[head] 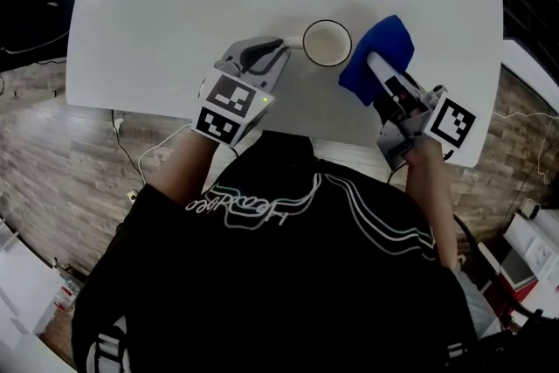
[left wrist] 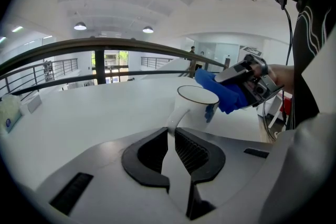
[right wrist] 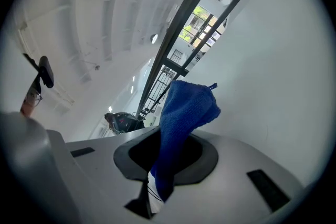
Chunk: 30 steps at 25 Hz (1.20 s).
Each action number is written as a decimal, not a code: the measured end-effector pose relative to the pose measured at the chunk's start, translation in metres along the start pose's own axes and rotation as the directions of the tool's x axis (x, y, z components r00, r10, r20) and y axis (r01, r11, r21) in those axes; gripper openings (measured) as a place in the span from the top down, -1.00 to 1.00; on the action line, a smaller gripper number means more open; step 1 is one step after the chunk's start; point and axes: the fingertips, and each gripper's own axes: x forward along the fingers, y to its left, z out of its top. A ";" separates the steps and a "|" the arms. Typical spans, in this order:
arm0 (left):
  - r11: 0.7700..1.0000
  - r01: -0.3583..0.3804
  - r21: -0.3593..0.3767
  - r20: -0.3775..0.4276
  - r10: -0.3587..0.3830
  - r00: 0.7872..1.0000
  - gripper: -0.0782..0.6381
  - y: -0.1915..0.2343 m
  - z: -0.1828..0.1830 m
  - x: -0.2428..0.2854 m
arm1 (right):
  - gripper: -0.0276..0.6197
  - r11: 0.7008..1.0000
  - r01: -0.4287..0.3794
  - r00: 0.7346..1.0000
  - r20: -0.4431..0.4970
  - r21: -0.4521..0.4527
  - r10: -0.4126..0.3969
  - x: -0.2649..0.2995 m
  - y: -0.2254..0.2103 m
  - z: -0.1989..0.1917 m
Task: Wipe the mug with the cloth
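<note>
Left tool [left wrist: 171, 135] holds mug [left wrist: 198, 108] — right tool [right wrist: 167, 147], cloth [right wrist: 186, 107].

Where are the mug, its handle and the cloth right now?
mug [head: 327, 44], head view, inside of the cup.
mug handle [left wrist: 175, 116], left gripper view, upper bend of the handle.
cloth [right wrist: 185, 113], right gripper view, middle of the blue fold.

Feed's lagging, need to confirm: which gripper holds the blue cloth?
The right gripper, shut on the cloth. The left gripper is instead shut on the mug, at its handle.
</note>
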 end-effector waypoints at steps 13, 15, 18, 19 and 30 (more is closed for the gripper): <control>1.000 0.029 -0.012 0.000 -0.029 1.000 0.66 -0.026 0.005 -0.002 | 0.76 0.992 0.006 1.000 0.030 0.127 -0.010 -0.005 -0.023 -0.007; 0.999 0.035 -0.024 0.008 -0.035 0.999 0.66 -0.026 0.008 -0.004 | 0.76 0.991 0.020 0.999 0.024 0.130 -0.024 -0.004 -0.024 -0.006; 0.998 0.042 -0.040 0.009 -0.041 0.999 0.66 -0.029 0.012 -0.007 | 0.76 0.993 0.053 0.999 0.002 0.104 -0.053 -0.003 -0.026 -0.006; 0.998 0.044 -0.046 0.008 -0.044 0.999 0.66 -0.031 0.012 -0.007 | 0.76 0.994 0.067 0.998 -0.008 0.087 -0.067 -0.002 -0.028 -0.007; 0.997 0.054 -0.055 0.000 -0.054 0.999 0.66 -0.031 0.004 -0.001 | 0.76 0.982 0.175 0.984 0.020 0.077 -0.177 -0.005 -0.042 -0.003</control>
